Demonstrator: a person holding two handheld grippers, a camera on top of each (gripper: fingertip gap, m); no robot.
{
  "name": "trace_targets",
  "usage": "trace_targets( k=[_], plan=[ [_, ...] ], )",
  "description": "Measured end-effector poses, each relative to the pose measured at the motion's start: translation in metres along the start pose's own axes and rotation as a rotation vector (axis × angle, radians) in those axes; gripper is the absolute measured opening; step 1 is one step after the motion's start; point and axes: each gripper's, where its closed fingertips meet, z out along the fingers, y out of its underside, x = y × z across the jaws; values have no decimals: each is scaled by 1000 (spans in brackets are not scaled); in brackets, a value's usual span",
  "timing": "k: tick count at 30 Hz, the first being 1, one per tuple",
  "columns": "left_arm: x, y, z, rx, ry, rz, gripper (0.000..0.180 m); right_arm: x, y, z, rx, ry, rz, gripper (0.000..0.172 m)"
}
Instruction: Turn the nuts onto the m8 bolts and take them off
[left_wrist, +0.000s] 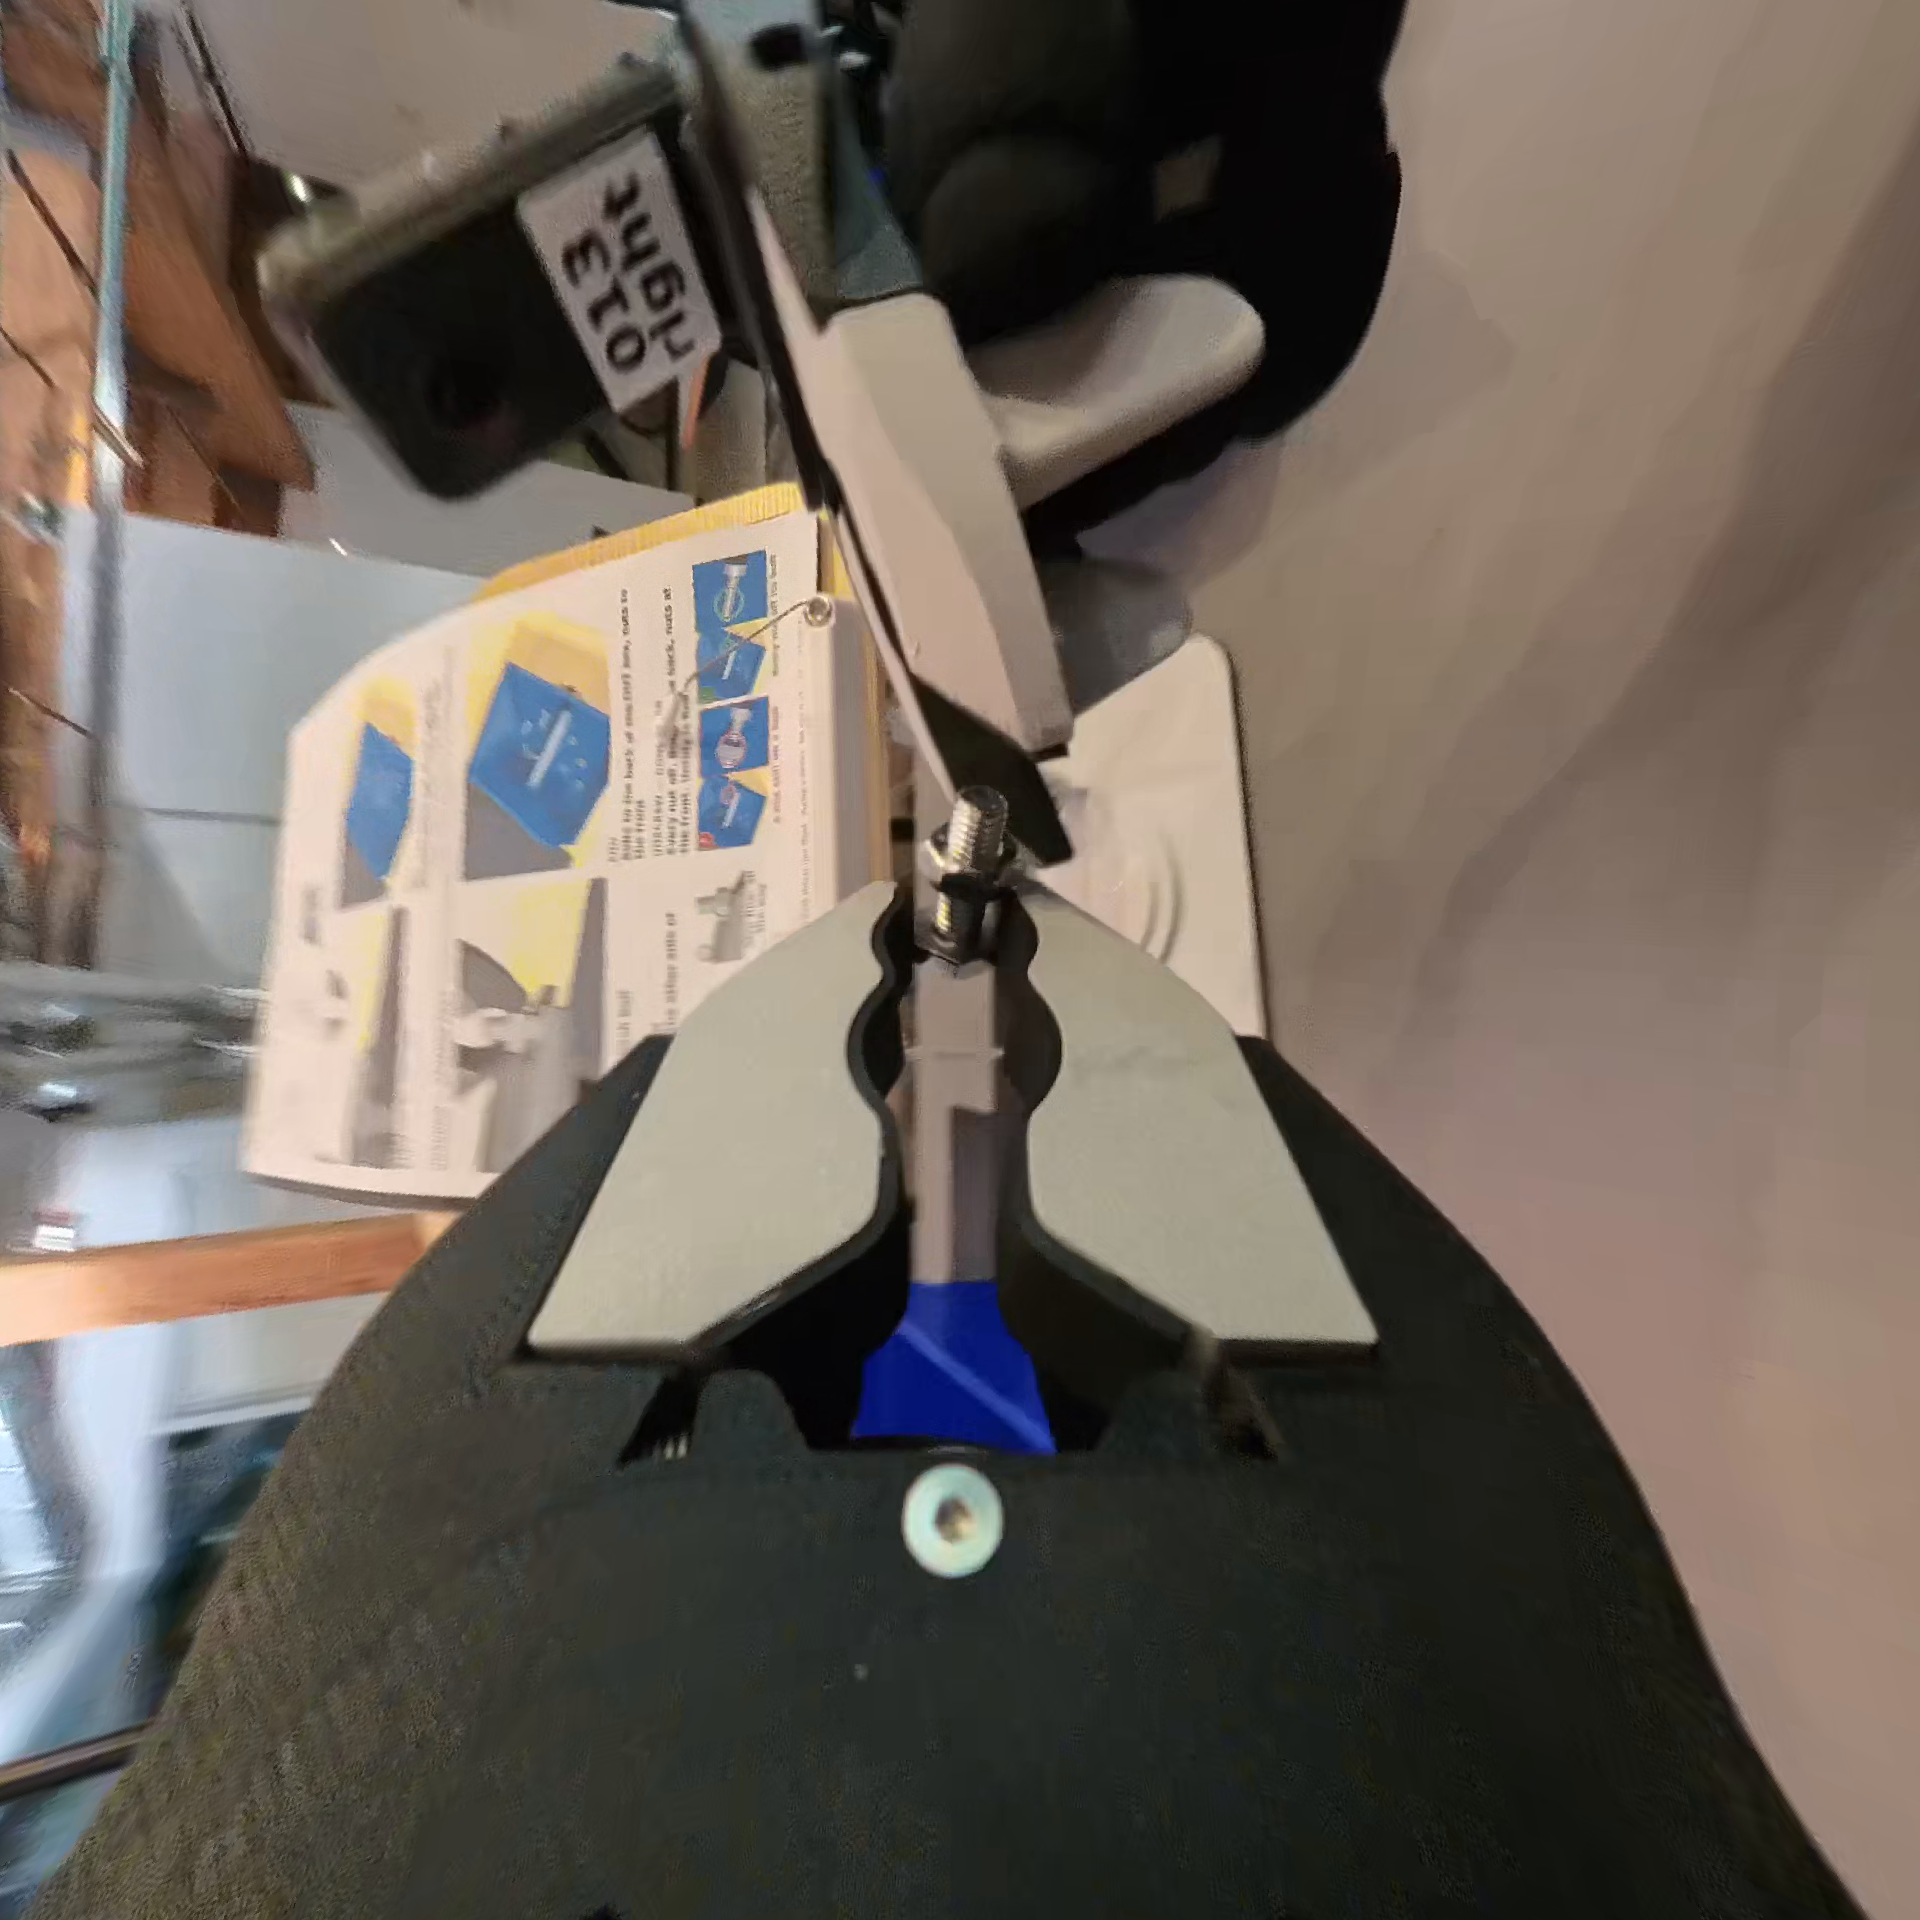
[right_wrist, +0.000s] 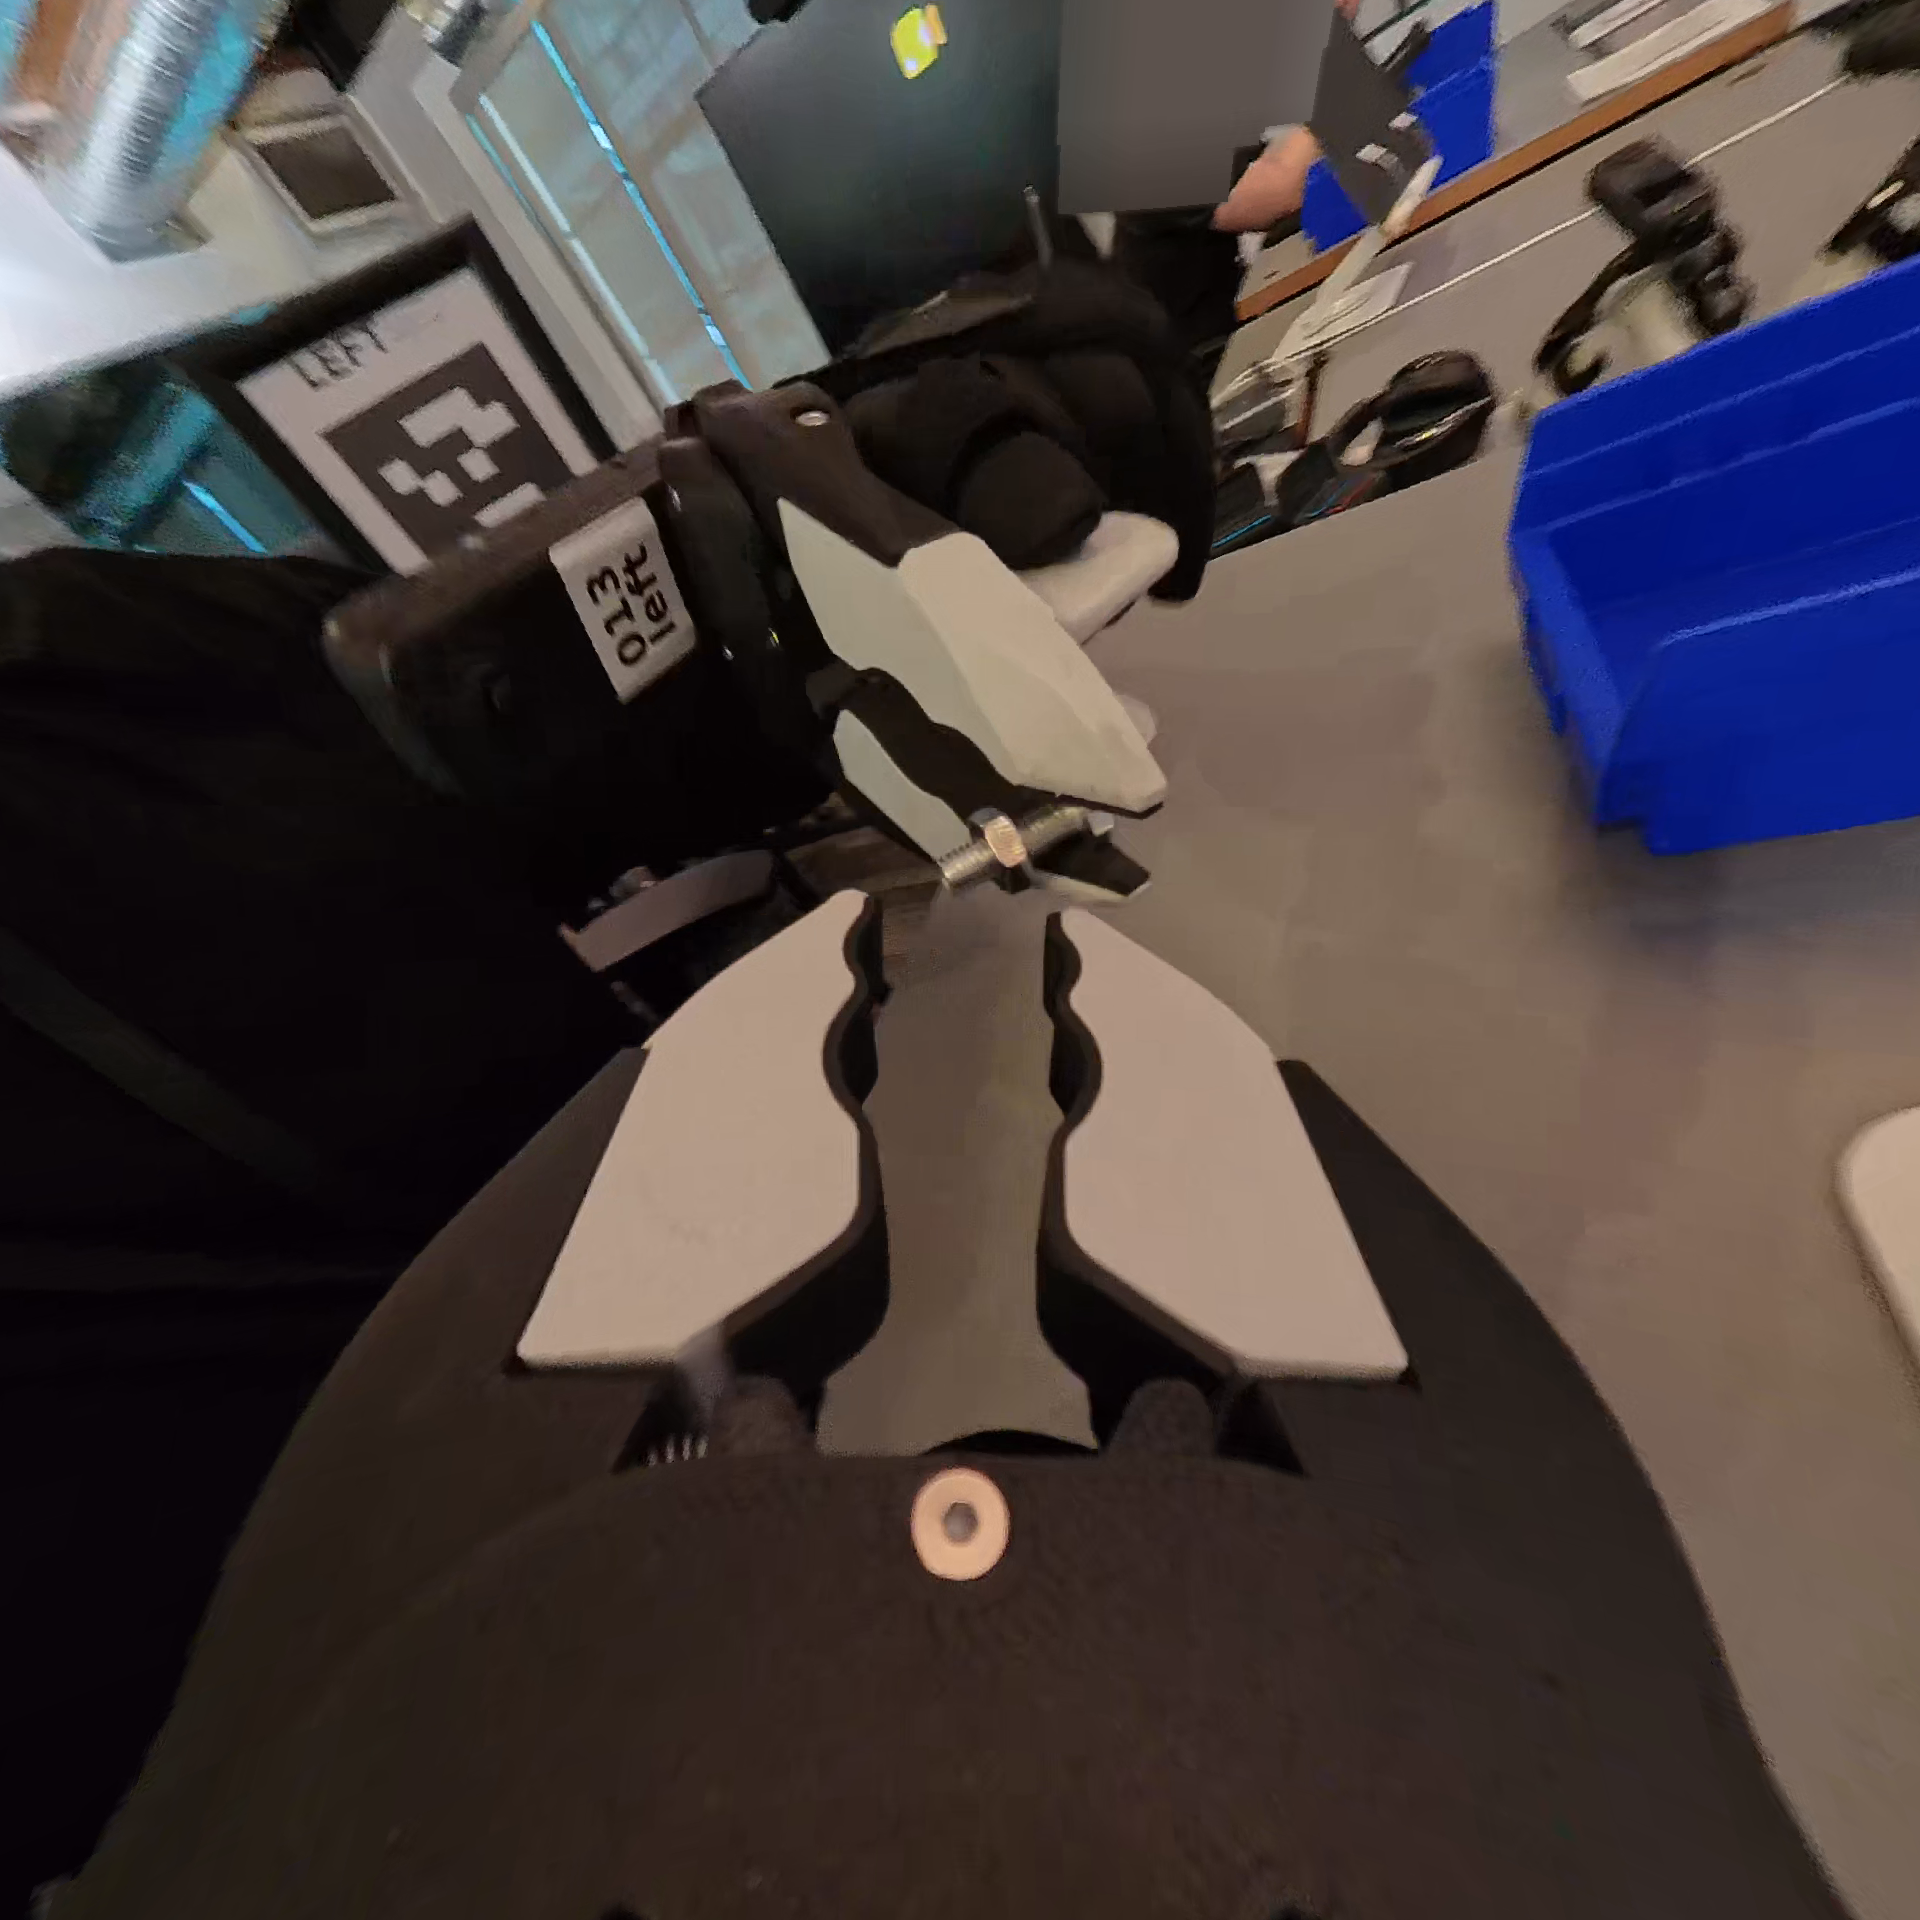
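My left gripper (left_wrist: 958, 914) is shut on the lower end of a silver bolt (left_wrist: 977, 821) and holds it in the air. A silver nut (left_wrist: 961, 857) sits part way along the thread, just beyond my fingertips. The right wrist view shows the same bolt (right_wrist: 1049, 831) lying crosswise in the left gripper (right_wrist: 1138, 844), with the nut (right_wrist: 1003, 840) and the free thread end outside the jaws. My right gripper (right_wrist: 961, 914) is open and empty, its tips just short of the bolt's free end. Its finger (left_wrist: 966, 623) reaches down to the nut in the left wrist view.
A printed instruction sheet (left_wrist: 540, 883) and a white plate (left_wrist: 1174, 790) lie behind the bolt. A blue bin (right_wrist: 1714, 623) stands on the grey table (right_wrist: 1403, 1039) to the right. A white object (right_wrist: 1886, 1226) is at the right edge. A person sits at a far desk. Left tips and right tips are each some 25 cm from the white object (right_wrist: 1886, 1226).
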Motion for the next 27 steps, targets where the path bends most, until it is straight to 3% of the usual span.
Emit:
trace_targets(
  k=[4,8,11,13,18,27],
  plan=[
    [-3,-3,6,97,60,-389,15,7,-20,-18,51,193,-221,34],
    [-5,-11,14,239,211,-807,15,5,-26,-20,19,350,-482,38],
    [-7,-18,15,332,315,-994,15,9,-33,-20,51,421,-543,36],
    [-8,-23,14,366,358,-1036,15,6,-37,-22,108,398,-534,24],
    [-1,-31,16,357,425,-1013,15,6,-33,-19,119,329,-476,14],
    [-6,-36,15,383,406,-1005,15,2,-39,-24,179,294,-432,11]
  ],
)
